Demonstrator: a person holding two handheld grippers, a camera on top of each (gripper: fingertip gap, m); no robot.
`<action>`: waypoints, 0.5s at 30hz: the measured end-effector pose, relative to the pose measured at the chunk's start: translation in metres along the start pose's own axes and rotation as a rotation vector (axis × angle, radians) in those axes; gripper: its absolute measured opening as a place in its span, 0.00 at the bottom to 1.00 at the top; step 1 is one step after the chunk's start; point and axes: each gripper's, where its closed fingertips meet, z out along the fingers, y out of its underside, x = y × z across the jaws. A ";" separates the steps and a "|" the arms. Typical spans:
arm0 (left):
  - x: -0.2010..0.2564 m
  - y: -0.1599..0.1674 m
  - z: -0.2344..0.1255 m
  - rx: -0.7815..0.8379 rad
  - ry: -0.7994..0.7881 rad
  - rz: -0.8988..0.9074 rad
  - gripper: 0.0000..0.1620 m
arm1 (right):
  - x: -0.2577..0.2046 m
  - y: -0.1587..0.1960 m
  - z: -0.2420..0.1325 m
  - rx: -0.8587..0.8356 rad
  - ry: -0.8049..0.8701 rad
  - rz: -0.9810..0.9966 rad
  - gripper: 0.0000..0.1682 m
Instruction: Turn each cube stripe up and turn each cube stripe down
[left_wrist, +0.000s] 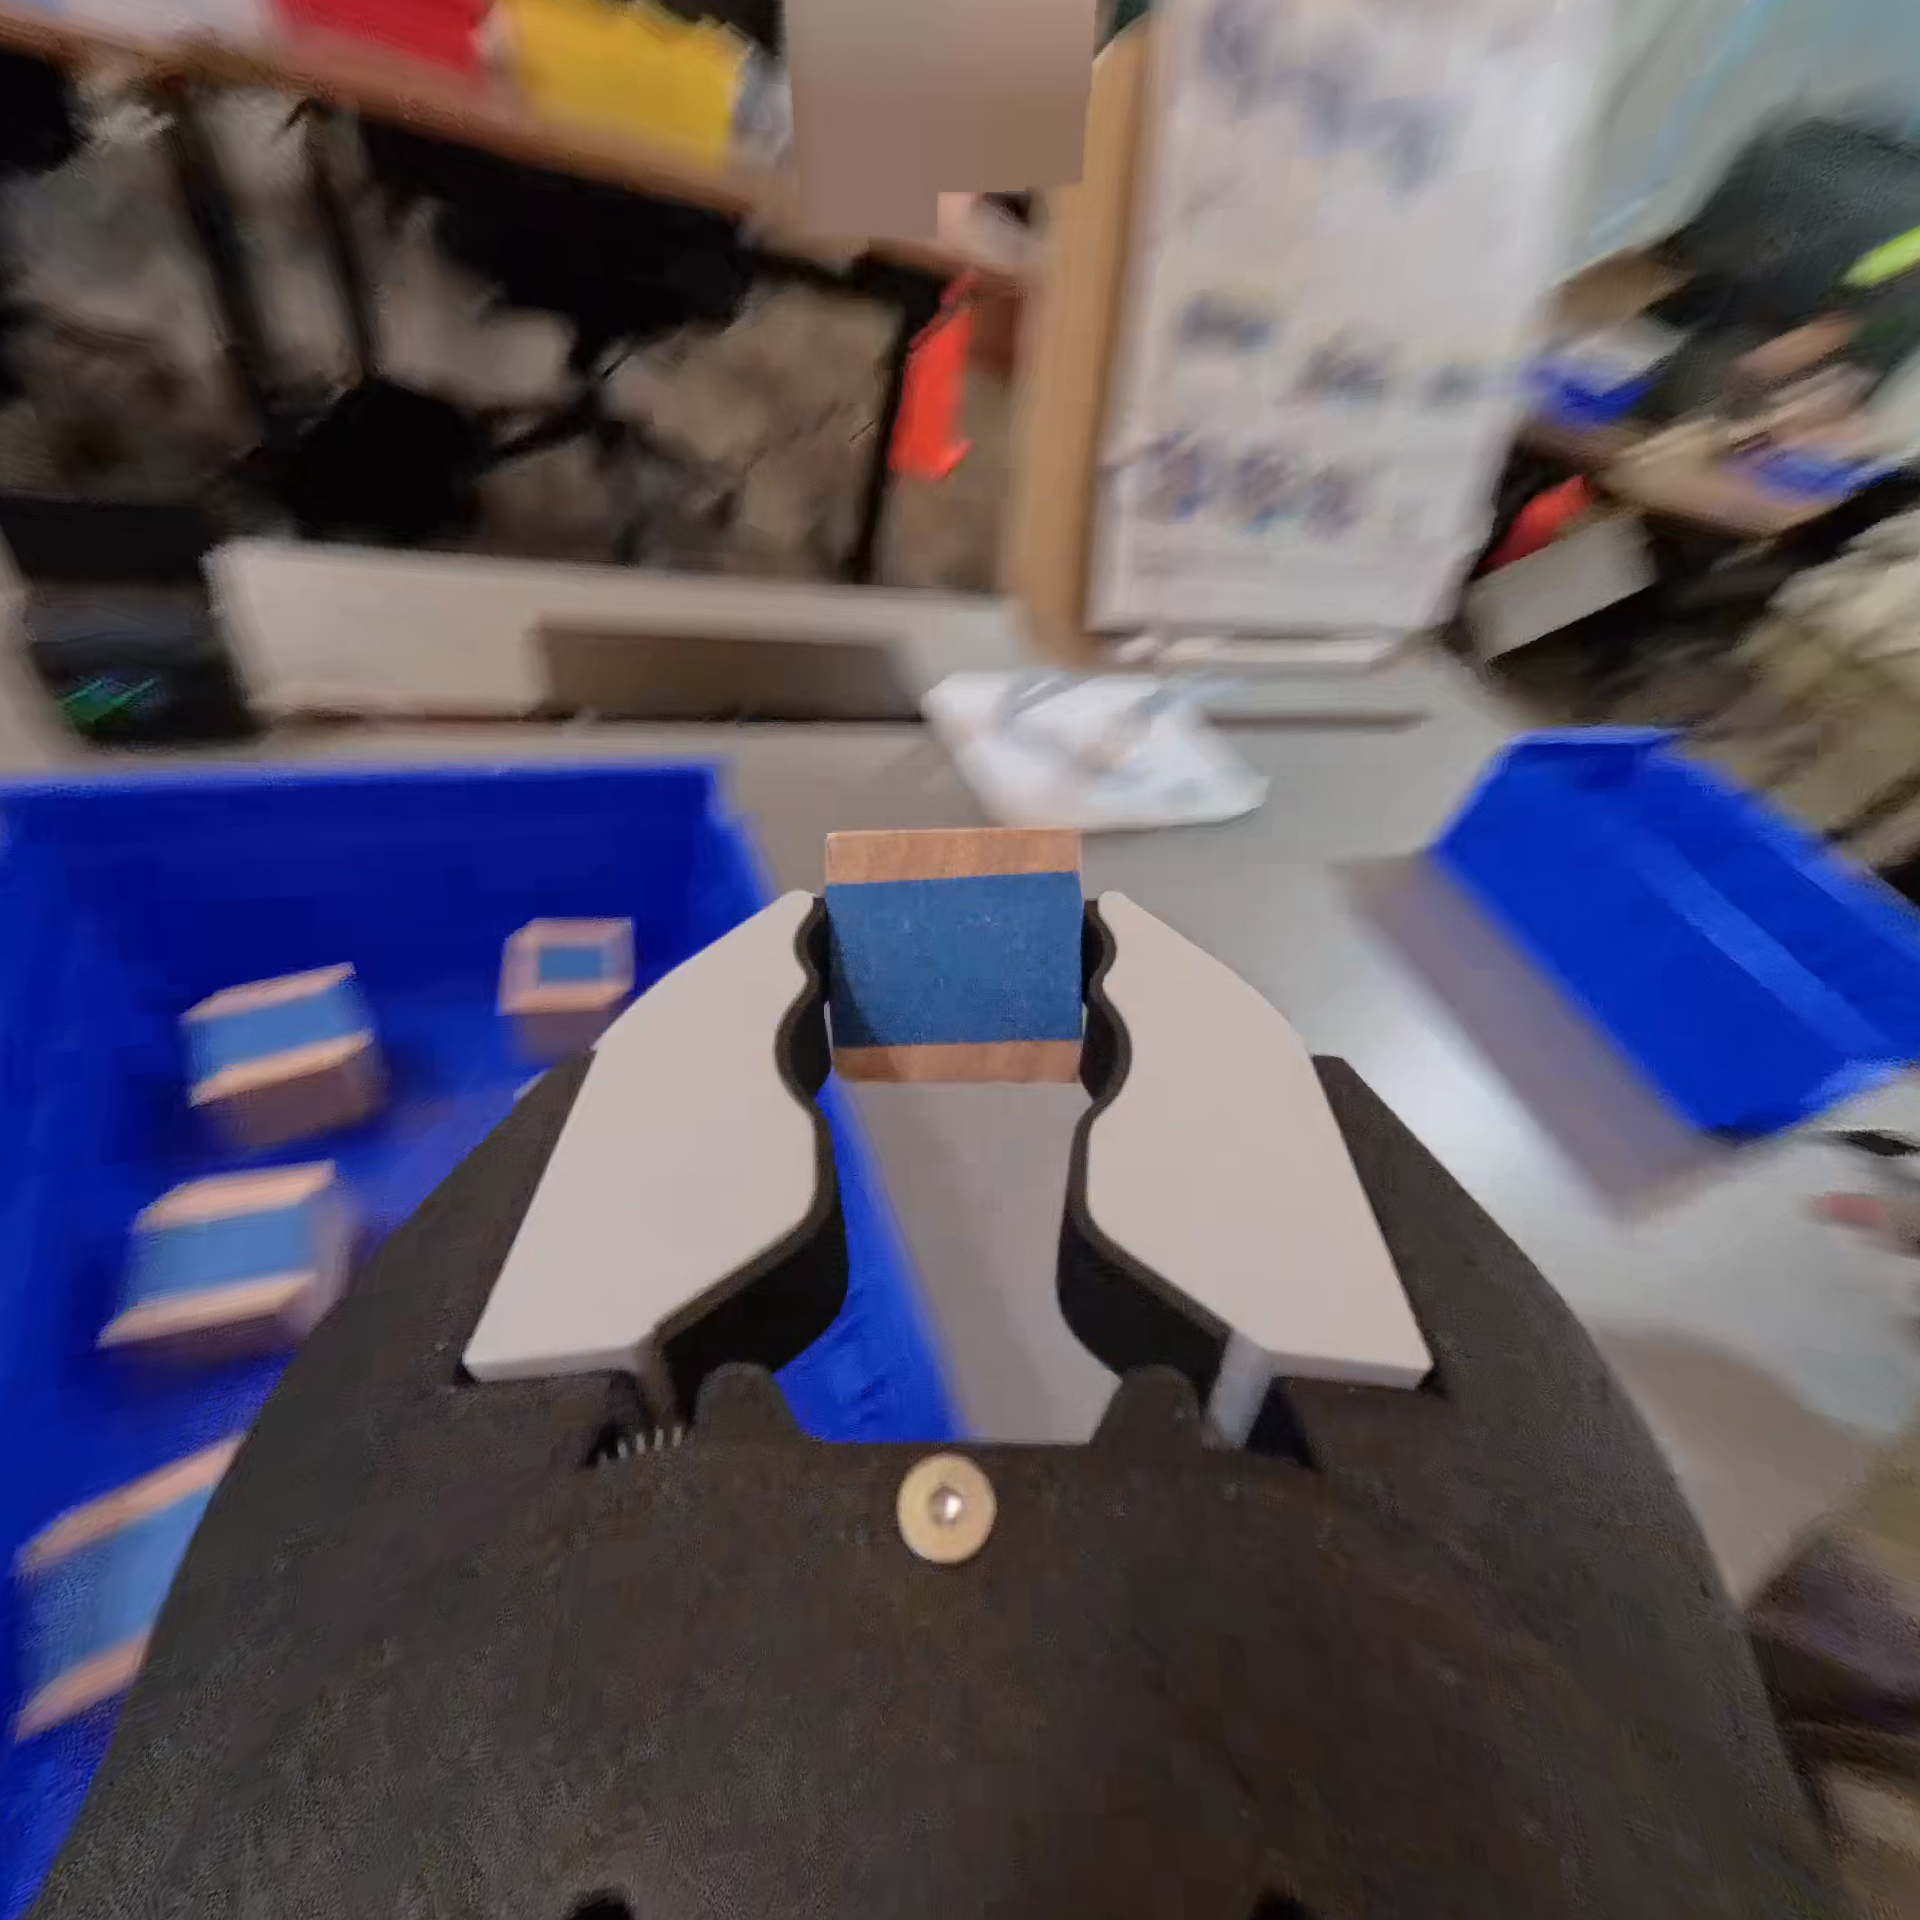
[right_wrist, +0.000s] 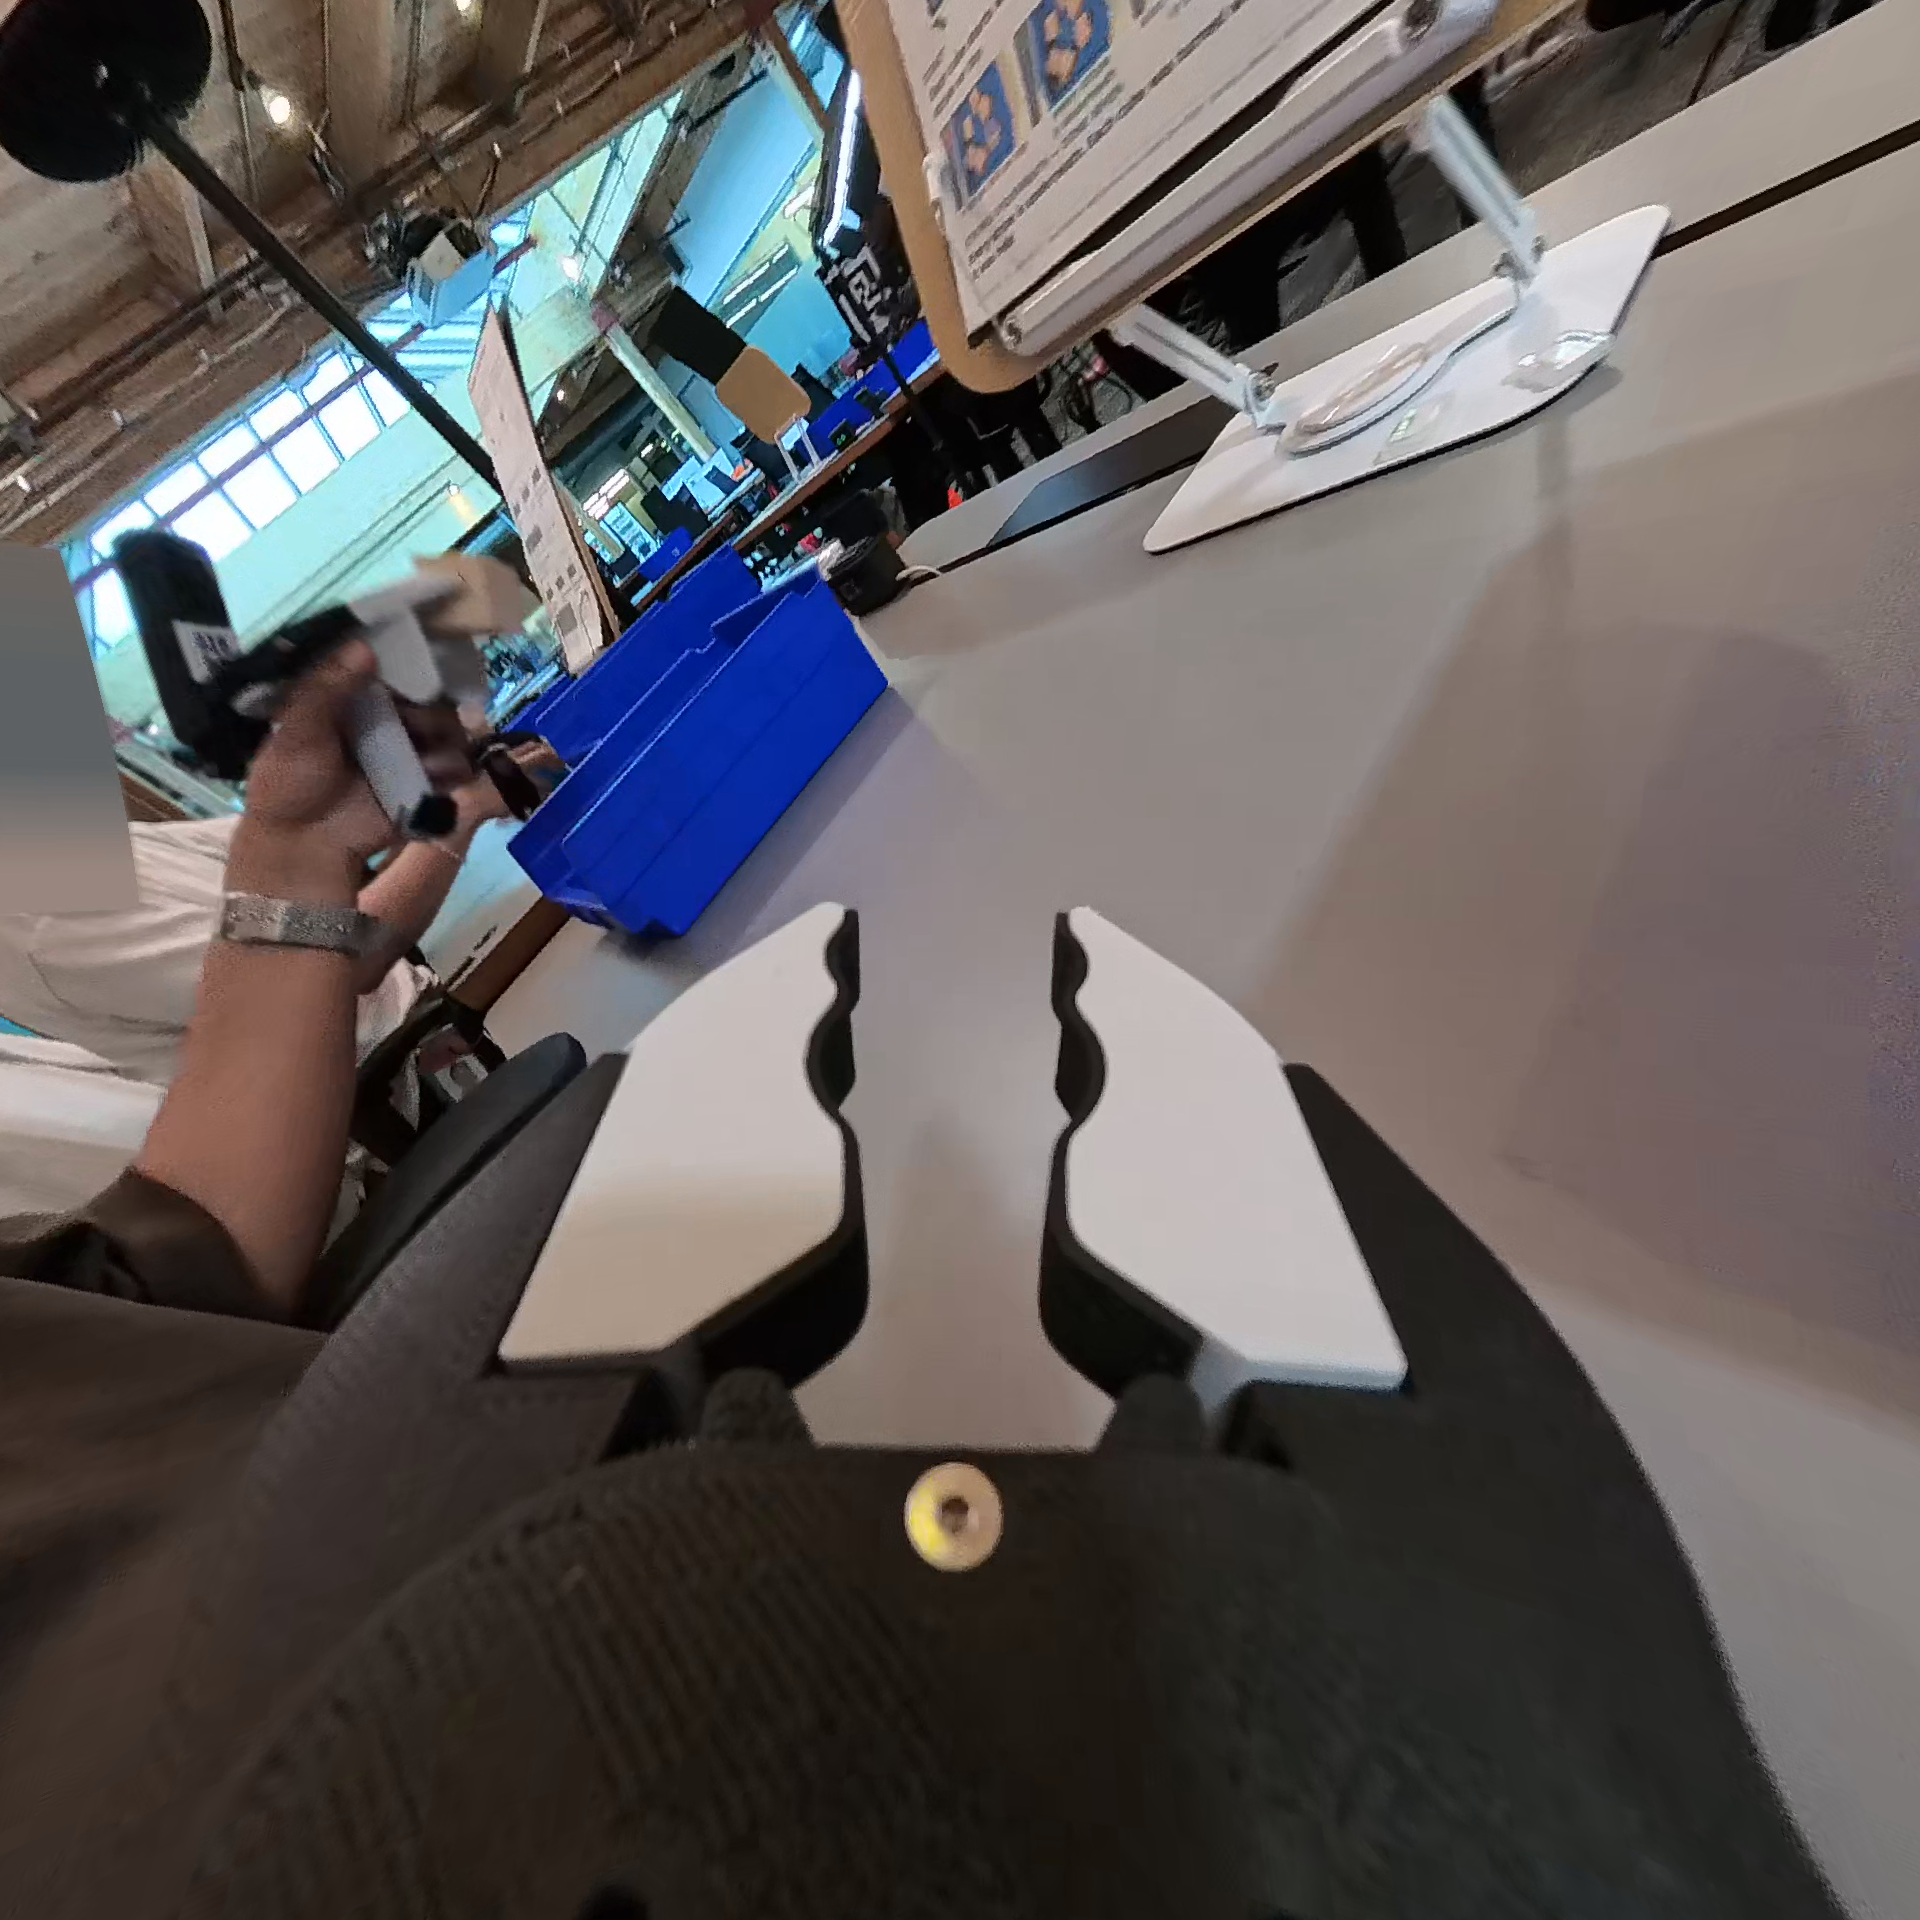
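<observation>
Wooden cube (left_wrist: 953, 956) with a broad blue stripe, pale grey fingers (left_wrist: 675, 1132), bright blue bins (left_wrist: 364, 831).

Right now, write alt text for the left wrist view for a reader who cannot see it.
The left gripper is shut on a wooden cube, held above the grey table with its blue stripe facing the camera. To its left, a blue bin holds more striped cubes; a second blue bin sits at right, blurred.
</observation>
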 end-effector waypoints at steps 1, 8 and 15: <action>0.026 -0.013 -0.003 0.065 0.110 -0.015 0.28 | -0.003 0.002 0.003 -0.012 -0.006 -0.015 0.21; 0.197 -0.008 0.005 0.251 0.800 -0.096 0.28 | -0.051 0.007 0.023 0.004 -0.164 -0.039 0.29; 0.313 0.088 0.038 0.114 1.057 -0.194 0.28 | -0.111 0.030 0.038 -0.020 -0.353 -0.022 0.47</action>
